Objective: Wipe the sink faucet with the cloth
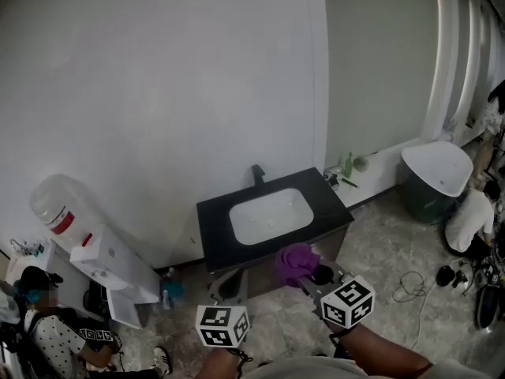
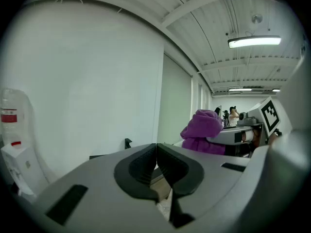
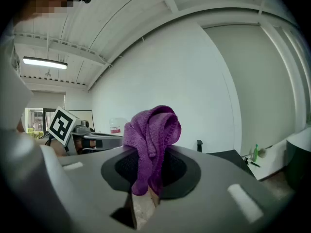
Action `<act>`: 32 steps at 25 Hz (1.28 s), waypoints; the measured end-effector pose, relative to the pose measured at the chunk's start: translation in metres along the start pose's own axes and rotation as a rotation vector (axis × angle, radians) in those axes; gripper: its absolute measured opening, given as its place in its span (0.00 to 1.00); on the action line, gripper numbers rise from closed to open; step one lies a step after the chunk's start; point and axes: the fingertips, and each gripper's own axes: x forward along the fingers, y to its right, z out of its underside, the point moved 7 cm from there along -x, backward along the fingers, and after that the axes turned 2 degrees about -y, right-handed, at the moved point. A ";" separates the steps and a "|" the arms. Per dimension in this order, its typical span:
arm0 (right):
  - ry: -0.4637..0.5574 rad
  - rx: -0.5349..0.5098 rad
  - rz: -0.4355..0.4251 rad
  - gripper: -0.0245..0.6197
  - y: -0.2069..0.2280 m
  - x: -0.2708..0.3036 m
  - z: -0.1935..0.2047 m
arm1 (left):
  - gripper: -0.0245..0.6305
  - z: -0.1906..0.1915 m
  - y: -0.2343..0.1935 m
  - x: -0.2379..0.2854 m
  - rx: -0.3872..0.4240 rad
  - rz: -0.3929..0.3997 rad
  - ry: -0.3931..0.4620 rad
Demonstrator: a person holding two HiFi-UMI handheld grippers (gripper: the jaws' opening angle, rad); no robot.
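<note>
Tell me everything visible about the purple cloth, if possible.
The purple cloth looks like soft knitted fabric, bunched into a folded lump. The right hand-held gripper is shut on its lower part, so the bundle stands above the jaws. It is held in the air before the black sink counter, apparently touching nothing else.

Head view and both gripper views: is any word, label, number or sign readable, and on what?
No readable text anywhere.
Water bottle: red label, too blurred to read.
Marker cubes and: black-and-white square patterns, no letters or numbers.
</note>
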 end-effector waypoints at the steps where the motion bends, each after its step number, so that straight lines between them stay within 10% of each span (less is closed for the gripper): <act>1: -0.002 0.001 0.001 0.16 0.000 0.002 0.000 | 0.05 0.000 -0.002 0.001 0.000 0.001 -0.001; 23: -0.010 0.039 0.052 0.16 -0.062 0.063 0.010 | 0.05 0.000 -0.082 -0.010 0.008 0.140 -0.011; 32: 0.001 0.060 0.087 0.16 0.003 0.121 0.011 | 0.05 0.004 -0.114 0.055 -0.001 0.156 -0.032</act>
